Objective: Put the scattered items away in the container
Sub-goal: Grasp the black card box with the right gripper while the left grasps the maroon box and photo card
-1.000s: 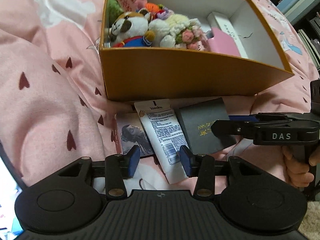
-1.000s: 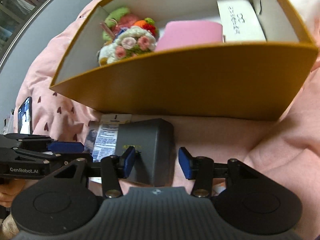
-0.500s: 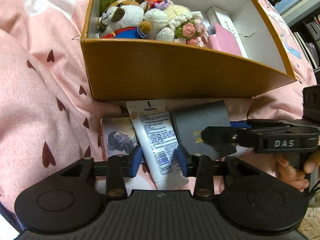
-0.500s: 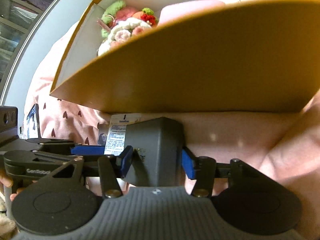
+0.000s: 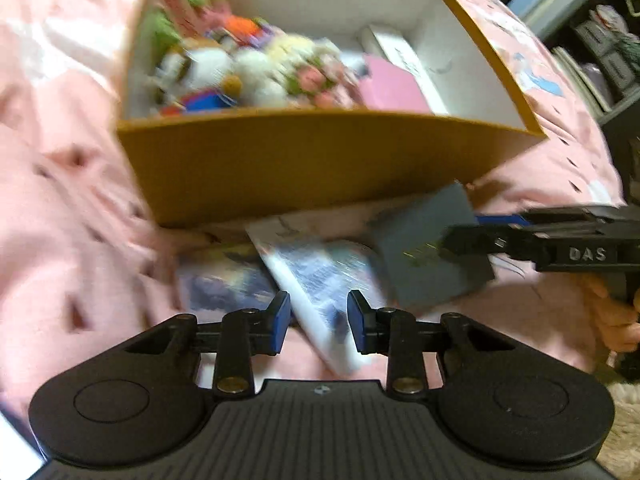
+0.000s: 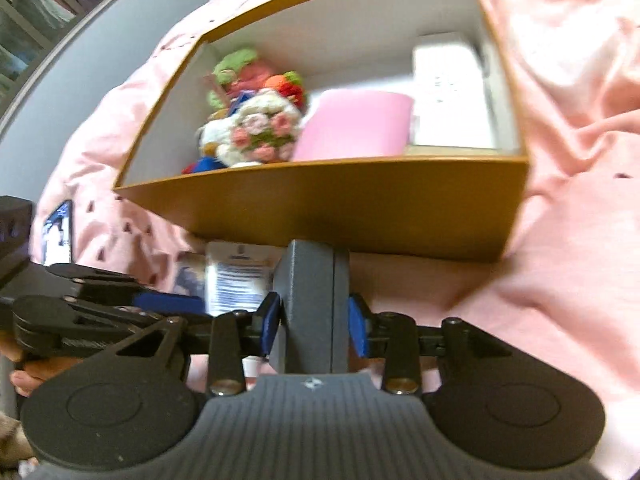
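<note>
A: On a pink bedspread (image 5: pixel 80 220), the orange box (image 5: pixel 320 160) stands with its near wall facing both cameras. Plush toys (image 5: pixel 224 64) crowd its left end, a pink case (image 6: pixel 356 128) sits mid-box, and a white carton (image 6: pixel 452 100) lies at the right, with bare floor showing behind them.

B: And the loose items?

A: Left to right below that wall: a photo card (image 5: pixel 224 280), a tube (image 5: pixel 320 280) and a grey box (image 5: pixel 432 248), all near the box's base.

B: The grippers?

A: The left gripper (image 5: pixel 316 320) has its blue pads partly apart, straddling the tube; contact cannot be told through the blur. The right gripper (image 6: pixel 312 324) is clamped on the grey box, pads pressed to both sides.
</note>
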`<state>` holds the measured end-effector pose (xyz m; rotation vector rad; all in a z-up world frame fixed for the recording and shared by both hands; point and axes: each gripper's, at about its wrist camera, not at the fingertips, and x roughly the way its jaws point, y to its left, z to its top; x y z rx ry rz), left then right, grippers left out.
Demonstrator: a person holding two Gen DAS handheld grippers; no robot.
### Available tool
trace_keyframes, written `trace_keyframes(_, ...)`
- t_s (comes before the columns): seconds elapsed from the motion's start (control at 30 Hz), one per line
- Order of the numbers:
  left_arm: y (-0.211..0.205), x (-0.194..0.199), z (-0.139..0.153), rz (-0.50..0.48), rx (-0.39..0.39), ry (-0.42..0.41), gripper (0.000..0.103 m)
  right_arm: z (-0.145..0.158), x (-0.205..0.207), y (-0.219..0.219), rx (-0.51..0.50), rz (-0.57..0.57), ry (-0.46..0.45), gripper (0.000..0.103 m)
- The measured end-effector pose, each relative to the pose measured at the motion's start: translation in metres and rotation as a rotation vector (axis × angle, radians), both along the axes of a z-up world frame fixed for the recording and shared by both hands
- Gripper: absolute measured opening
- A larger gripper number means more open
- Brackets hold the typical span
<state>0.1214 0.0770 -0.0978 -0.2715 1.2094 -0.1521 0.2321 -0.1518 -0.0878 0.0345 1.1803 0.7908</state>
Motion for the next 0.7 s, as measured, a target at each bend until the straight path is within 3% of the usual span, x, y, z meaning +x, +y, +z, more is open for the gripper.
trace_keyframes(0.1, 0.006, 0.001, 0.003, 0.065, 0.092, 0.012, 0.039, -0.003, 0.002, -0.006, 0.013, -0.015, 0.012, 0.039)
trace_keyframes(0.13, 0.01, 0.001, 0.002, 0.091, 0.109, 0.02, 0.045, -0.002, 0.003, -0.008, 0.014, -0.014, 0.008, 0.039)
trace_keyframes(0.23, 0.023, 0.002, -0.002, 0.153, 0.12, 0.051, 0.047, -0.004, 0.002, -0.006, 0.014, -0.005, 0.0, 0.039)
trace_keyframes(0.43, 0.026, 0.015, -0.019, 0.165, 0.125, 0.144, 0.057, -0.006, 0.002, -0.005, 0.027, -0.007, 0.003, 0.04)
trace_keyframes(0.7, 0.041, 0.029, -0.047, 0.185, -0.002, 0.223, 0.086, -0.011, 0.003, -0.006, 0.034, -0.007, 0.013, 0.04)
